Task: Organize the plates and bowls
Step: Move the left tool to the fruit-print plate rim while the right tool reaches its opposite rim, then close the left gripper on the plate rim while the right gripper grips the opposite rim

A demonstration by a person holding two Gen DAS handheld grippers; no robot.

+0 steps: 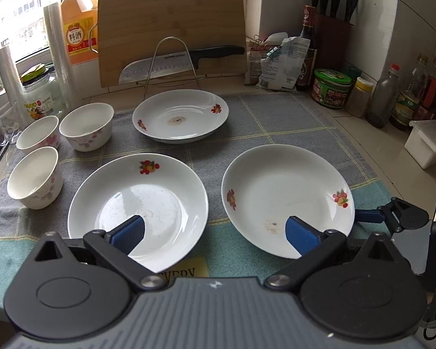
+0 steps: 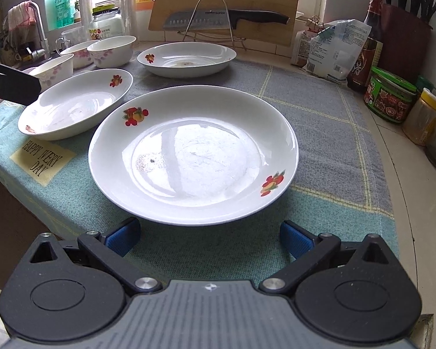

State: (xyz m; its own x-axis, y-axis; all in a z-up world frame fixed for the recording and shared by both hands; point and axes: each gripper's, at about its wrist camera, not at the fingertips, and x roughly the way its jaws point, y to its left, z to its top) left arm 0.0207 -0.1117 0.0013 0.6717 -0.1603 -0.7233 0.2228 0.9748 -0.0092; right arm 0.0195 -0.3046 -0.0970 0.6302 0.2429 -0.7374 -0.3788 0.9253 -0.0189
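Open cloth [image 2: 319,110] right of plates [image 2: 193,154], bowls [image 1: 87,126] crowding left

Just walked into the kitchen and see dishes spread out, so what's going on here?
A person with a handheld gripper in each hand is about to tidy dishes on the checked cloth. Both grippers are open and hold nothing. The right gripper faces the near right plate; the left gripper hovers between that plate and the near left plate. A third plate and three bowls sit unstacked.
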